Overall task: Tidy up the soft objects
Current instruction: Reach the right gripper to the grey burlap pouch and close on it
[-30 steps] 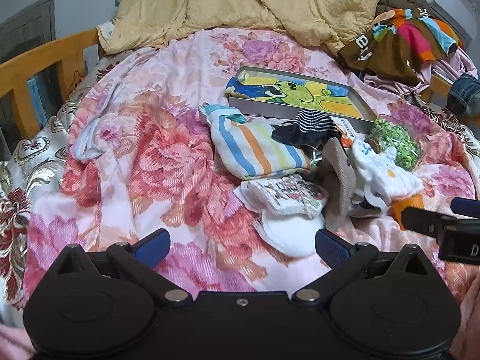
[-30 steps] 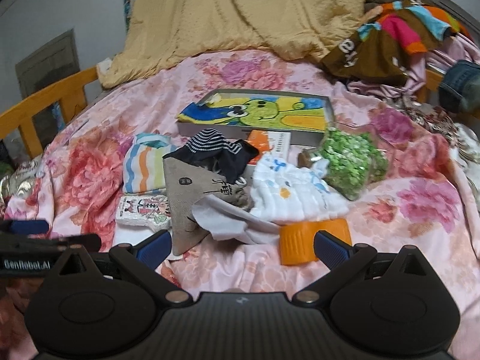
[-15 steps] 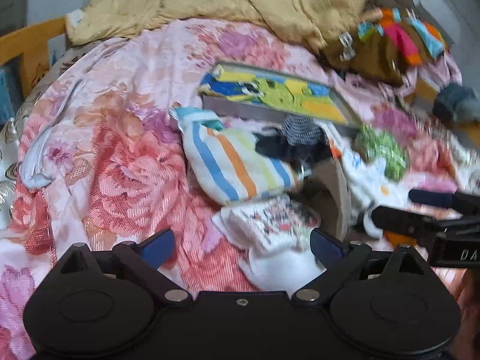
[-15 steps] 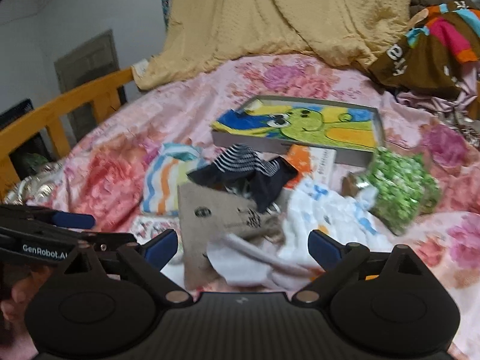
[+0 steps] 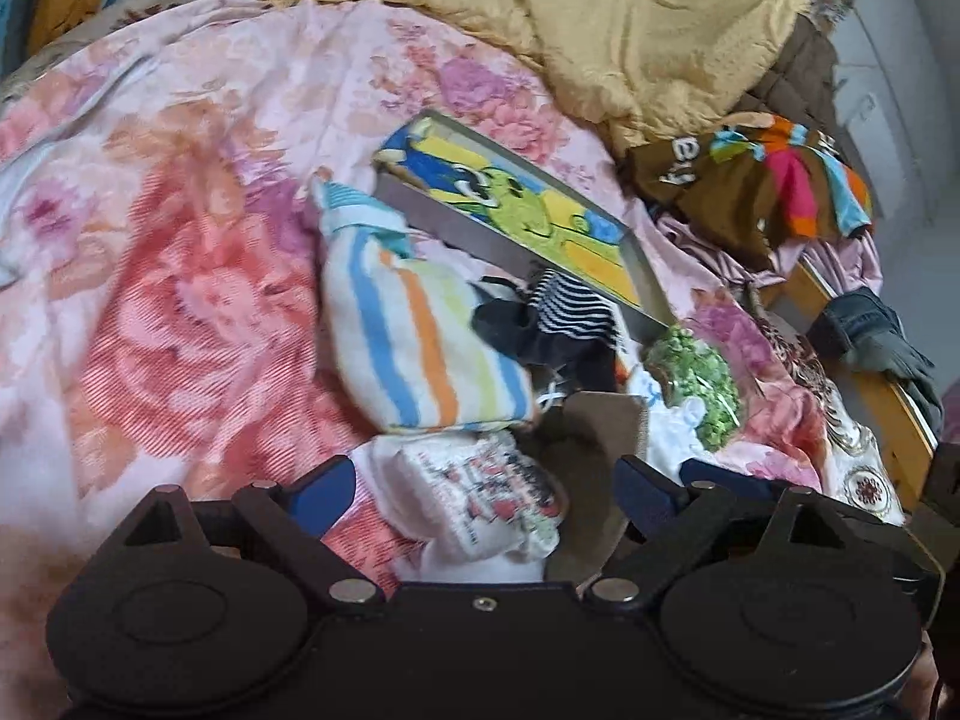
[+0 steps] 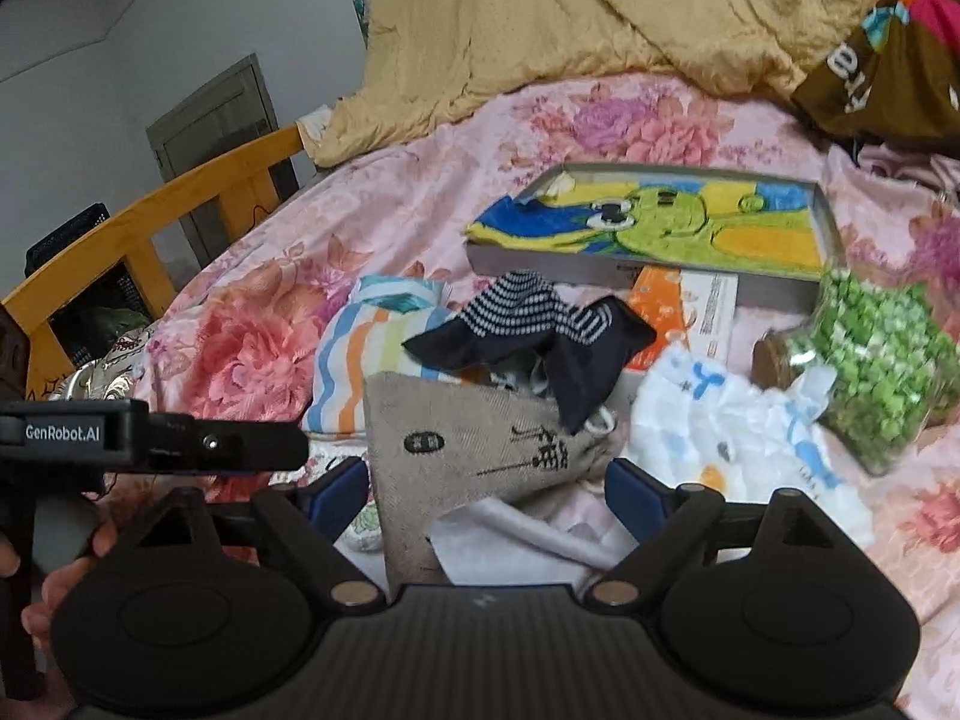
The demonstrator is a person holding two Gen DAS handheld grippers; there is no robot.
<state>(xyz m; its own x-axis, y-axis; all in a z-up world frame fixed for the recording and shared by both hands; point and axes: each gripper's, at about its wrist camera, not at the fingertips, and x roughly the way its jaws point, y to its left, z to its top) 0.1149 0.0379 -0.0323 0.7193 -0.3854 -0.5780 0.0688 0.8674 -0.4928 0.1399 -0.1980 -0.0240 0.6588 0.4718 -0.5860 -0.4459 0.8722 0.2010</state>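
I am working in a bedroom of a lived-in home. Everything lies on a bed (image 6: 420, 192) spread with a pink floral cover, framed at the side by a wooden rail (image 6: 156, 210). A tan quilted blanket (image 6: 570, 18) is heaped at the far end, and a brown garment with bright stripes (image 5: 756, 180) is thrown beside it. Small clothes, socks and cloths are scattered over the cover around a shallow cartoon-printed box (image 6: 654, 228). Beyond the rail I see a plain grey wall with a panelled door (image 6: 222, 132).
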